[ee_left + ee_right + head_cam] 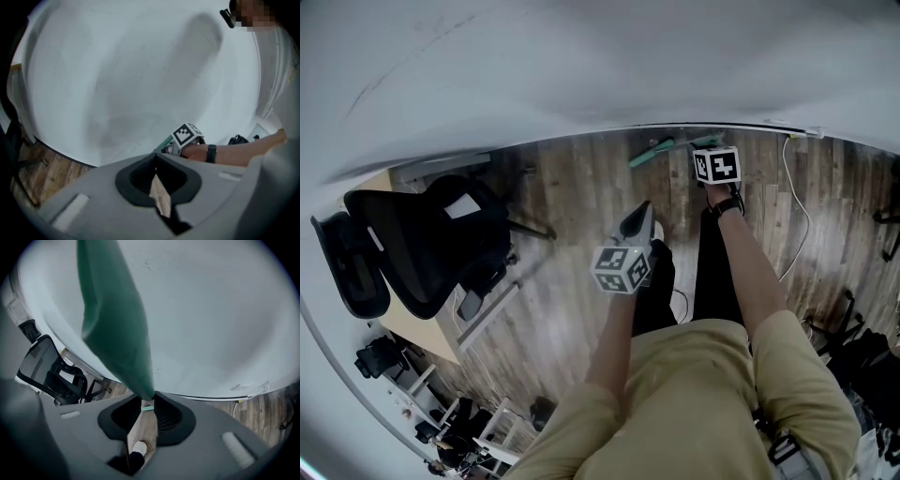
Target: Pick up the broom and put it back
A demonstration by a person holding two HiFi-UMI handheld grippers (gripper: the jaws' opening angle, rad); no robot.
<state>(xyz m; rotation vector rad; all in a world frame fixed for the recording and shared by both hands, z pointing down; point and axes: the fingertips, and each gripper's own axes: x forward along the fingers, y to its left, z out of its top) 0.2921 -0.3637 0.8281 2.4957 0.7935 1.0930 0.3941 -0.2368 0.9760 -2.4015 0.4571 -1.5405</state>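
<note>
The green broom (652, 150) lies low against the foot of the white wall, at the far edge of the wooden floor. My right gripper (692, 147) reaches down to it, the marker cube just behind. In the right gripper view the broom (117, 324) runs as a wide green shape from the top left down into my right gripper (147, 401), whose jaws are shut on its narrow end. My left gripper (639, 221) hangs nearer my body, pointed at the floor, jaws together with nothing in them (156, 164). From it I see the right hand and a bit of green (165, 142).
A black office chair (412, 253) stands at the left beside a wooden desk (422, 333). A white cable (797, 206) trails across the floor at the right, from the wall. Dark bags (862, 361) sit at the far right. The white wall (581, 66) is close ahead.
</note>
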